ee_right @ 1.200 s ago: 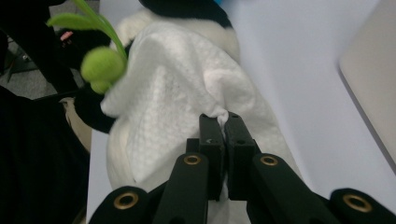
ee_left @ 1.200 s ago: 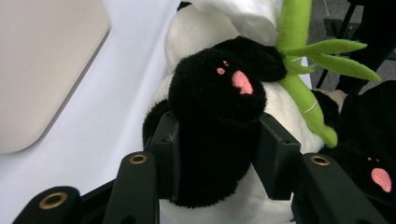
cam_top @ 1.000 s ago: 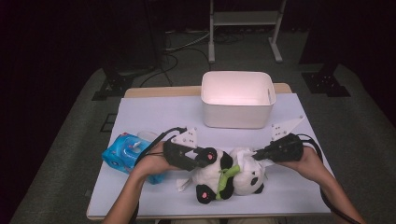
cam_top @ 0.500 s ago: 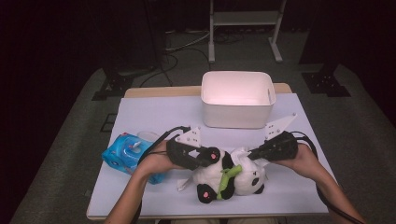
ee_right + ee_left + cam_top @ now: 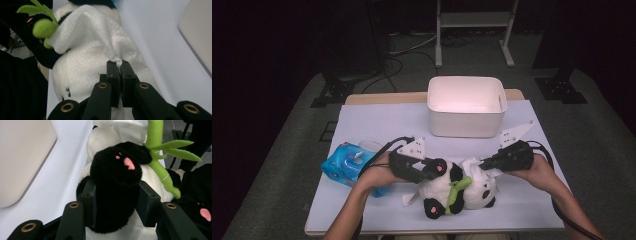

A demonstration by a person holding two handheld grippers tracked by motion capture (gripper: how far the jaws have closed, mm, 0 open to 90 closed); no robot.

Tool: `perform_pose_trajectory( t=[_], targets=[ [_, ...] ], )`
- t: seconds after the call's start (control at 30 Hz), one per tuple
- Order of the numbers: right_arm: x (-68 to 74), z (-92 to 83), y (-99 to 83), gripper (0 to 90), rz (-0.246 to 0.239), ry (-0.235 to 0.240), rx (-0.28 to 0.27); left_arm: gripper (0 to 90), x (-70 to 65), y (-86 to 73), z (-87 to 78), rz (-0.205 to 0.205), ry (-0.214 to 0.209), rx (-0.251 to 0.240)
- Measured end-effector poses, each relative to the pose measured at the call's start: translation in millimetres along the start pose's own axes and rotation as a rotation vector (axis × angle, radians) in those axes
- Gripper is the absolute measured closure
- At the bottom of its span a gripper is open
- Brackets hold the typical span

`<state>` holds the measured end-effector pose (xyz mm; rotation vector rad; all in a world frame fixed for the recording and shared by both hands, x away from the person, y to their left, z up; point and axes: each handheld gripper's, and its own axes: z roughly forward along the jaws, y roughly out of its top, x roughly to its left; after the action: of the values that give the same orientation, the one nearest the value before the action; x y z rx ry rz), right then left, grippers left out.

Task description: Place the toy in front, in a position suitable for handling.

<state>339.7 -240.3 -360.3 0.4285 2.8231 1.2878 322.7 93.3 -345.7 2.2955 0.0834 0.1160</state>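
Observation:
A black and white panda plush (image 5: 469, 192) lies on its back at the table's front, a green bamboo sprig (image 5: 455, 192) on its belly. My left gripper (image 5: 438, 169) comes in from the left and is shut on one black paw (image 5: 117, 170), its pads (image 5: 88, 202) squeezing the fur from both sides. From the right, my right gripper (image 5: 482, 164) is shut on a pinched corner of a white tissue (image 5: 87, 32). The tissue is draped over the panda's white body. Its own view has the right gripper (image 5: 119, 66) with jaws together on the paper.
A white bin (image 5: 466, 106) stands behind the panda at the back of the pale table cover (image 5: 377, 125). A blue tissue pack (image 5: 343, 162) lies to the left of my left hand. Another white tissue (image 5: 409, 199) pokes out under the panda.
My right gripper has shifted slightly with the tissue over the panda. The left gripper has kept its hold and its place.

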Motion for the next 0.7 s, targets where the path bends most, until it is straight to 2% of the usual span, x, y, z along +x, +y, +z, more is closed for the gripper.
perform_pose_trajectory(
  t=[0.27,0.37,0.53,0.63,0.7],
  targets=[
    [-3.4,-7.4,-39.7,87.0,0.079,-0.009,-0.041,56.7,0.6,-6.3,-2.4,-0.022,-0.004,-0.014],
    [-3.3,-8.8,-46.4,86.9,0.091,-0.010,-0.037,56.7,-0.4,-5.8,-2.8,-0.019,-0.004,-0.011],
    [-0.6,-11.5,-48.1,86.9,0.089,-0.013,-0.027,56.7,-0.6,-4.4,-1.2,-0.021,-0.013,-0.017],
    [2.4,-11.1,-39.2,86.9,0.063,-0.011,-0.020,56.7,-1.2,-0.6,-0.4,-0.009,-0.012,-0.007],
    [5.3,-8.7,-28.4,86.8,0.044,-0.013,0.003,56.6,-2.0,0.9,0.0,-0.005,-0.011,0.001]
  ],
)
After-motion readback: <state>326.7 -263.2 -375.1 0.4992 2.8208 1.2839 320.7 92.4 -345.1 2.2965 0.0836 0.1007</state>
